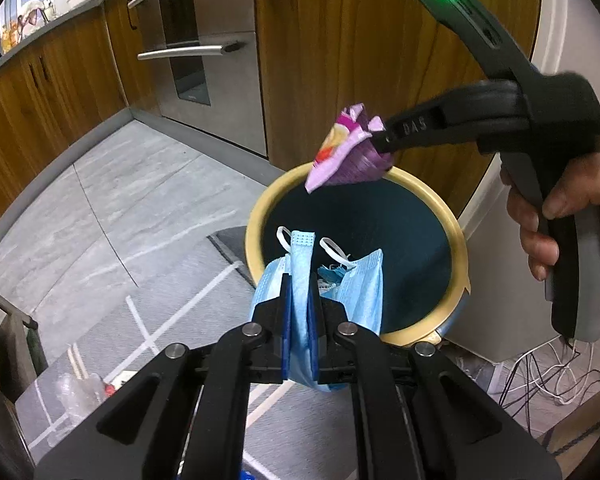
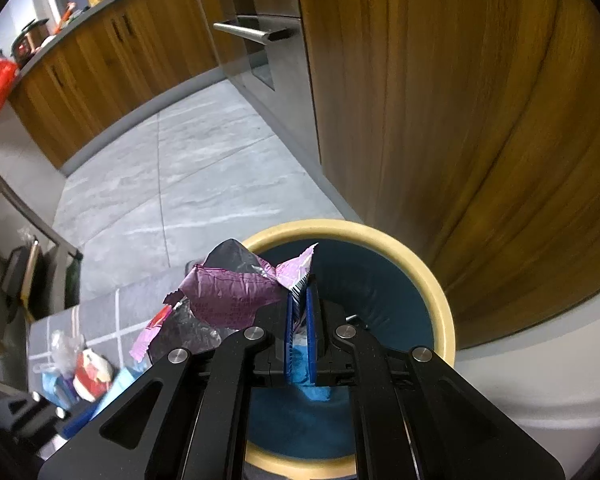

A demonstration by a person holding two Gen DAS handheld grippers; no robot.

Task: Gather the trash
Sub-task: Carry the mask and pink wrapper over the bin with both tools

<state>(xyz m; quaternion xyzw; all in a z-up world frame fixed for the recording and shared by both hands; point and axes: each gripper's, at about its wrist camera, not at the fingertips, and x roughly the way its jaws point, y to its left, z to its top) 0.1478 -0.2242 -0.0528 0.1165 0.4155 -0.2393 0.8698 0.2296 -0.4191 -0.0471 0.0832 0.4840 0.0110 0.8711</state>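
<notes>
Left wrist view: left claw clamped on a pale blue pleated paper face mask, its folded body pinched between the blue pads, white ear loops sticking up, loose half draping to the right. Mask hangs over the near rim of the round dark-teal waste bin with cream-yellow rim; the bin mouth lies straight ahead and below the pads. Right claw comes in from the right, closed on a crumpled purple-and-pink foil snack wrapper, which dangles over the far rim of the same bin. Right wrist view: wrapper bulges left of the pads, one corner gripped between them; bin opening sits directly beneath and forward. Both pieces appear to be over or just inside the rim line; the wrapper's bulk leans toward the rim edge, so it may want a nudge inward. Judgement: drop step, both hands equally near. More litter lies on the grey floor mat to the left.
</notes>
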